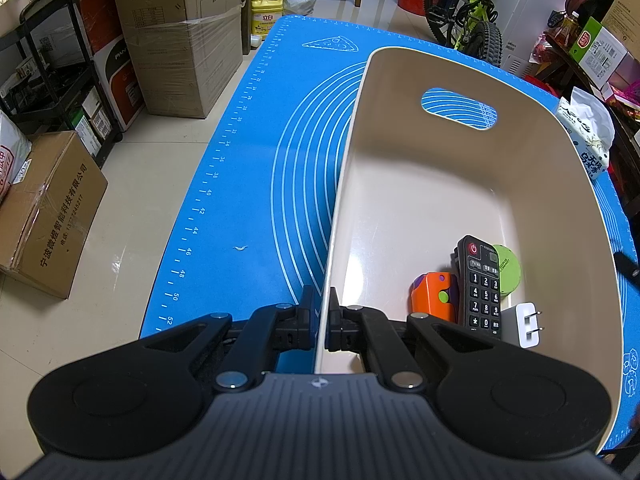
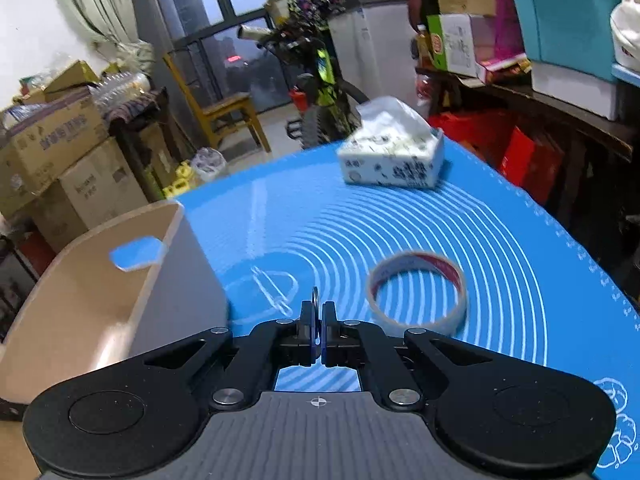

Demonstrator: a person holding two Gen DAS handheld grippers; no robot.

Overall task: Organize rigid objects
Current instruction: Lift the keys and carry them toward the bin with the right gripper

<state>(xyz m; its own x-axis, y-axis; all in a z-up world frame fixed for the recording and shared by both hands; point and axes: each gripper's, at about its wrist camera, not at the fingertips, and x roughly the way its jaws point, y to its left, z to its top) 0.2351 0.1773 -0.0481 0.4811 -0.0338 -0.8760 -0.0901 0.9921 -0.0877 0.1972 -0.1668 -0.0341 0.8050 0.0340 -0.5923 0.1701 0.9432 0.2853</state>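
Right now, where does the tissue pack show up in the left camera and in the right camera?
Left wrist view: the tissue pack sits at the far right edge, just beyond the beige bin.
Right wrist view: the tissue pack lies upper centre-right on the blue mat, past the tape roll.
Shared landmark: the bin's handle cutout, seen in both views.
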